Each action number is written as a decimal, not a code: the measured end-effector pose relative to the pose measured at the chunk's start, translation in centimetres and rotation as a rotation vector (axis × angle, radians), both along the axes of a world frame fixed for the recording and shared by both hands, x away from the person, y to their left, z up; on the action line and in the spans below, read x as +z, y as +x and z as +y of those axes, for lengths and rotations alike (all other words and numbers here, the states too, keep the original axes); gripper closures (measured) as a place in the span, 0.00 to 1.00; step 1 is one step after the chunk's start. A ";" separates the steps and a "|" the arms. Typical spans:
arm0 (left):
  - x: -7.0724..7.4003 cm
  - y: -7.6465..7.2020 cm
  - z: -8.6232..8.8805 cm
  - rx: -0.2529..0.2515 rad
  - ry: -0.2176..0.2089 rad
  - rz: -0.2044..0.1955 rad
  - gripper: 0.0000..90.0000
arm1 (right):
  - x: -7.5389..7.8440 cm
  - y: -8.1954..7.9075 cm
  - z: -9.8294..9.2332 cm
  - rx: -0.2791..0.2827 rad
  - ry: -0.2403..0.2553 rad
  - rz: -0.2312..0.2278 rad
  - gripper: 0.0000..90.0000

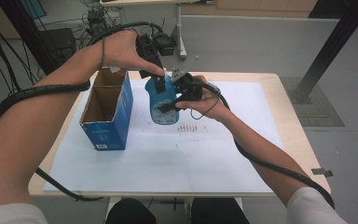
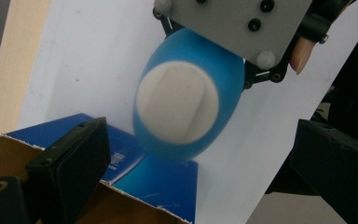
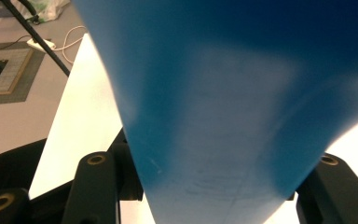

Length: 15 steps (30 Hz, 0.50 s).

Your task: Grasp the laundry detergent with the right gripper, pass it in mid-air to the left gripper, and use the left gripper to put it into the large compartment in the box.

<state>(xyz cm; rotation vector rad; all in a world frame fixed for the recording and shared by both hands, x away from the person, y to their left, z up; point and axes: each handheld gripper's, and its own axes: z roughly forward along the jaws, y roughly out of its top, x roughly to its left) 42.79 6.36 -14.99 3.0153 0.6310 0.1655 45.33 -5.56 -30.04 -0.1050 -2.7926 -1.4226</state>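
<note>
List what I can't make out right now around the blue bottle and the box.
- Blue bottle label: too small in the high view, blurred in the right gripper view.
- Bottle's lower end: cut off by the right gripper view's edge.
- Box interior: shadowed in the high view, blocked by a black jaw in the left gripper view.

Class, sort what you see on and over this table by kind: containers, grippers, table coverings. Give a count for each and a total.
Containers: 2, blue bottle and open blue box
Grippers: 2, left gripper, right gripper
Table coverings: 1, white sheet
Total: 5

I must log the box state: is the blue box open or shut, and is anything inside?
Open: the box has its top flaps up, showing bare brown cardboard inside. Nothing visible in it.
</note>
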 end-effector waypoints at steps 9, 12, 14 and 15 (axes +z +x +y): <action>-1.1 0.1 0.1 -0.022 0.028 0.034 0.06 | -0.1 -0.6 1.1 0.048 0.009 0.004 0.49; -1.5 0.2 0.0 -0.026 0.035 0.047 0.06 | -0.1 -0.6 1.3 0.058 0.016 0.000 0.49; -1.6 0.2 0.0 -0.033 0.043 0.051 0.06 | -0.1 -0.7 1.3 0.061 0.015 0.003 0.49; -1.7 0.3 0.0 -0.035 0.046 0.053 0.06 | -0.1 -0.7 1.4 0.062 0.015 0.002 0.49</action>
